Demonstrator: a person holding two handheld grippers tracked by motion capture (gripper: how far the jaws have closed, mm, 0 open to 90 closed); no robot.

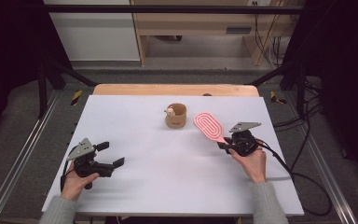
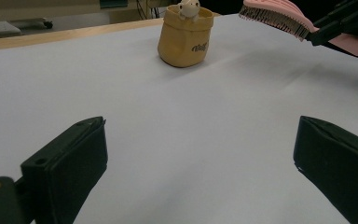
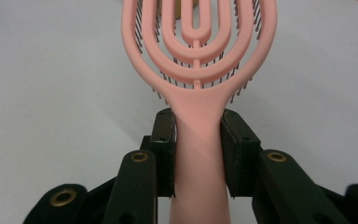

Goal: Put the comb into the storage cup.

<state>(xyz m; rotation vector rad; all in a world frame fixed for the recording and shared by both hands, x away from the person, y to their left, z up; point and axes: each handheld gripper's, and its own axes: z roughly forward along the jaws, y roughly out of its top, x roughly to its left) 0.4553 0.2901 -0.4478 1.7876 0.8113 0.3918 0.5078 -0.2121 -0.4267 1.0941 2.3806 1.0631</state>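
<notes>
A pink vented hairbrush (image 1: pixel 209 125) is held off the white table, bristles down, its head pointing toward the far left. My right gripper (image 1: pixel 224 142) is shut on its handle (image 3: pixel 199 154), one jaw pressing each side. The brush (image 2: pixel 276 17) also hangs at the top right of the left gripper view. A tan cup (image 1: pixel 176 115) with a small cream figure peeking from it stands just left of the brush head; it appears again as a tan cup (image 2: pixel 185 35). My left gripper (image 1: pixel 110 154) rests near the table's front left, open, nothing between its jaws.
The white table top (image 1: pixel 168 154) spreads between the two hands. A wooden edge (image 1: pixel 177 89) runs along its far side. Black cables (image 1: pixel 303 179) trail off the right side. Metal frame rails (image 1: pixel 23 149) flank the table.
</notes>
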